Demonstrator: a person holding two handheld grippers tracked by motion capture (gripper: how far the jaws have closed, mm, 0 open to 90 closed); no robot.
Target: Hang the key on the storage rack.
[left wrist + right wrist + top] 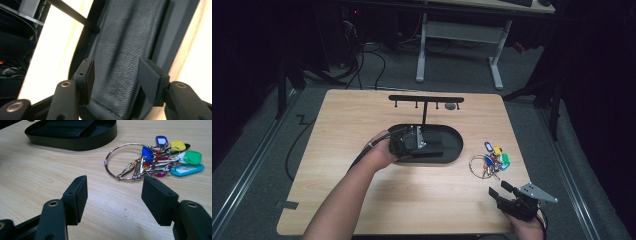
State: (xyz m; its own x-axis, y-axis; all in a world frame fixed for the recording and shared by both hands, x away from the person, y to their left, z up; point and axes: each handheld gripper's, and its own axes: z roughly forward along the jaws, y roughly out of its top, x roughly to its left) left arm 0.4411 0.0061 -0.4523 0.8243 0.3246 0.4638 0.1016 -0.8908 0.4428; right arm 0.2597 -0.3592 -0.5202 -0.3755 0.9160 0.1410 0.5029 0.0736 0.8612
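Hands come in from the bottom of the high view. The left gripper [424, 141] is over a black oval tray [456, 150] in the middle of the wooden table [337, 165]. A dark flat thing lies in the tray under it. The right gripper [501, 190] rests low at the near right edge of the table. A bunch of keys [492, 162] with coloured tags lies just past it, between that gripper and the tray. A black stand [426, 99] with little hooks rises behind the tray.

Next, the left gripper view. Its jaws are spread and sit one on each side of a black leather wallet [125, 50]. The wallet's long side runs away from the gripper, straight between the jaws. I cannot tell if the jaws touch it yet. They do not squeeze it.

Last, the right gripper view. Its jaws are wide apart with nothing in them. The key ring [125, 160] lies ahead and a bit to the right, near but not touching. The right hand is the closer one to the keys, I think.
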